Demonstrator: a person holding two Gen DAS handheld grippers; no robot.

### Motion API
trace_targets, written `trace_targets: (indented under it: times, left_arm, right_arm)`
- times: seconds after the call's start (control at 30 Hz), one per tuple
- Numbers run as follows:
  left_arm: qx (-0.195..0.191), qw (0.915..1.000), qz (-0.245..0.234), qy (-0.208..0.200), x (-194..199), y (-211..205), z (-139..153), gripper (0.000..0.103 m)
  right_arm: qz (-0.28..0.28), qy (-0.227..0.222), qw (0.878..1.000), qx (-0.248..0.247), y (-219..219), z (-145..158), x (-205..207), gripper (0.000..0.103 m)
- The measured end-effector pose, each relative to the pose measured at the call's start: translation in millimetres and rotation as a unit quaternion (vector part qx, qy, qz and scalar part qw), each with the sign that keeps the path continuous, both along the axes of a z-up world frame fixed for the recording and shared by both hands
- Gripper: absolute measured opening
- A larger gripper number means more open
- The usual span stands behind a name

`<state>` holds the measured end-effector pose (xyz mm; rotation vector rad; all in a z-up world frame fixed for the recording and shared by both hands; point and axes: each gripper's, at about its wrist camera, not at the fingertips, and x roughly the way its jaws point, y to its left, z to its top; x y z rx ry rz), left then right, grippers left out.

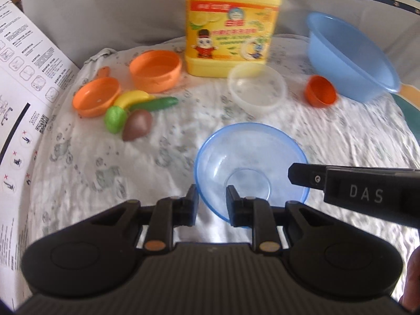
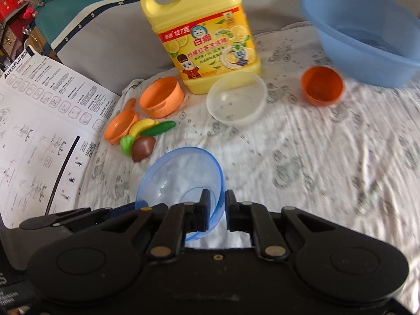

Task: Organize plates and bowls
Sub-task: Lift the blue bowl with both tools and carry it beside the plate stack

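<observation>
A clear blue bowl is lifted off the white patterned cloth, held at opposite sides of its rim. My left gripper is shut on the bowl's near left rim. My right gripper is shut on the right rim, and its black finger reaches in from the right in the left wrist view. A clear white bowl and a small orange bowl lie on the cloth farther back.
A big blue basin stands at the back right. A yellow detergent jug is behind the white bowl. An orange tub, an orange pan and toy fruit lie left. A printed cardboard box borders the left.
</observation>
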<state>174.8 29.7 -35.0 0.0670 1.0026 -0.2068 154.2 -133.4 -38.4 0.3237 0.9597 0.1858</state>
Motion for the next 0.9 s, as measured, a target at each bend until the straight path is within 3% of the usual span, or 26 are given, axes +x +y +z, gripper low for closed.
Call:
trace_targets:
  times: [0.47,0.9]
  left_arm:
    - [0.002,0.9989,-0.047,-0.001,-80,-42,19,0.025]
    - [0.004,0.9981,-0.05,0.034,-129,-50,-2,0.026]
  right_arm:
    - [-0.019,0.001,1.0,-0.003,-44,10,-89,0.012]
    - [-0.004,0.029,1.0,0.001,-59,-8,-141,0.013]
